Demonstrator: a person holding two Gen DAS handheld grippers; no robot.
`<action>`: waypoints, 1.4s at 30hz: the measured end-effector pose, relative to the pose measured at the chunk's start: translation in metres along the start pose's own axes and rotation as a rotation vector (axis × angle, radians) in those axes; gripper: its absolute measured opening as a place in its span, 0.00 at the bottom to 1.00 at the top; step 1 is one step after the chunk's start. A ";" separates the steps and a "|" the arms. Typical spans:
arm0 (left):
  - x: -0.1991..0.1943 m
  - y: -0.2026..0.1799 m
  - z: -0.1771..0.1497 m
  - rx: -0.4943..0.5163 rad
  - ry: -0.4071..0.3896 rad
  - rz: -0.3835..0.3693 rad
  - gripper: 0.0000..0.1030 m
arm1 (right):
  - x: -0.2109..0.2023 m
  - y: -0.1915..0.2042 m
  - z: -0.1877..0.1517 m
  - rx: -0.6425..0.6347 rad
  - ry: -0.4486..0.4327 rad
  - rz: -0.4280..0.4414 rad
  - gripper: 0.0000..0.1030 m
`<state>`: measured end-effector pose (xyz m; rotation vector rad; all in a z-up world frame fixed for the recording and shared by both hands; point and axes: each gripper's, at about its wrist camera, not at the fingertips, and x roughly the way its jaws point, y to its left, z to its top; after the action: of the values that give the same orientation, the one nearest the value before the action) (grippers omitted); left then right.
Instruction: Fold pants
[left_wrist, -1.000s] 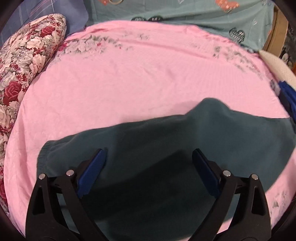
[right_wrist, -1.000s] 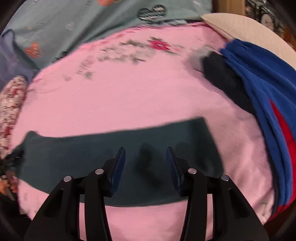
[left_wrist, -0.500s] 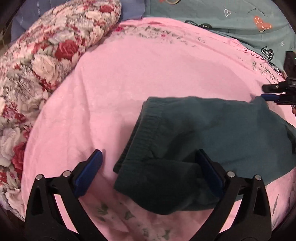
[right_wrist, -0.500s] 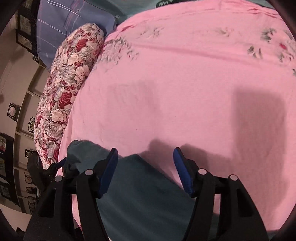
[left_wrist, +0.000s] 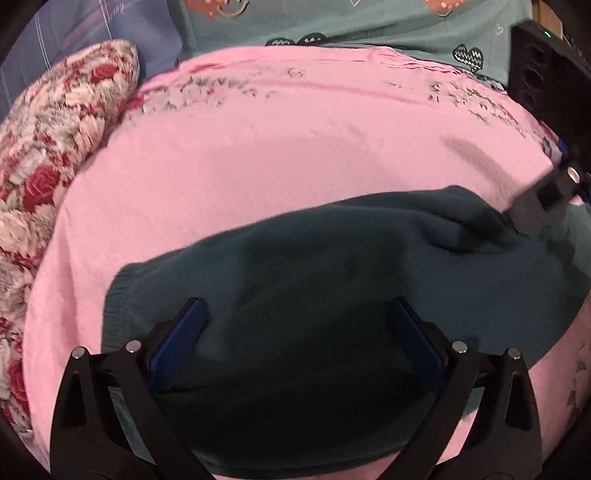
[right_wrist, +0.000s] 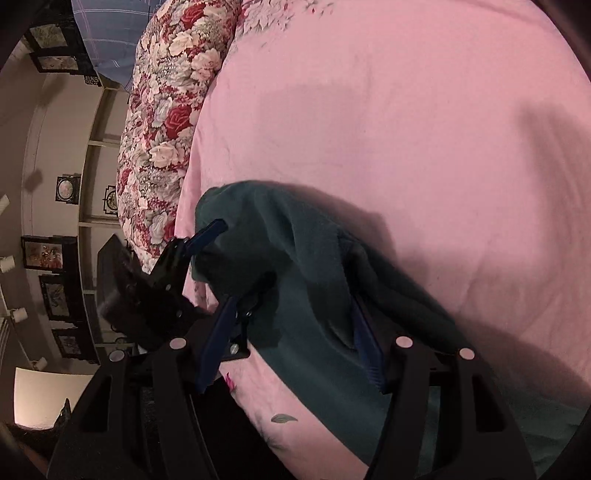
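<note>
Dark teal pants (left_wrist: 332, 280) lie folded on the pink bedsheet (left_wrist: 295, 155), the ribbed waistband at the left. My left gripper (left_wrist: 295, 314) is open, its blue-padded fingers spread just above the pants near the waistband. My right gripper (right_wrist: 295, 306) is open low over the pants (right_wrist: 314, 266), with cloth bunched between its fingers. The left gripper also shows in the right wrist view (right_wrist: 229, 254), and the right gripper's body shows at the right edge of the left wrist view (left_wrist: 554, 192), touching the pants' far end.
A floral red-and-white pillow (left_wrist: 48, 155) lies along the left side of the bed. A teal patterned cover (left_wrist: 369, 26) and a blue striped cloth (left_wrist: 74, 40) lie at the head. The bed edge and a wall with framed pictures (right_wrist: 55, 258) show at the left.
The left gripper has moved back over the pants' middle from the waistband end. The right gripper has swung left and down onto the pants, close to the left gripper.
</note>
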<state>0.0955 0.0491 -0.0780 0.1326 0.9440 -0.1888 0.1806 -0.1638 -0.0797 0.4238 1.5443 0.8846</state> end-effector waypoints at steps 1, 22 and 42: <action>0.000 0.004 -0.001 -0.018 0.001 -0.006 0.98 | -0.001 0.001 -0.004 -0.003 0.012 0.013 0.61; 0.005 0.008 -0.002 -0.046 0.020 -0.023 0.98 | -0.014 -0.014 0.026 -0.061 -0.442 -0.197 0.32; 0.004 0.115 -0.007 -0.359 0.043 0.151 0.98 | 0.007 0.007 0.000 -0.085 -0.430 -0.315 0.30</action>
<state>0.1173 0.1626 -0.0821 -0.1239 0.9925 0.1246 0.1777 -0.1542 -0.0790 0.2763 1.1327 0.5655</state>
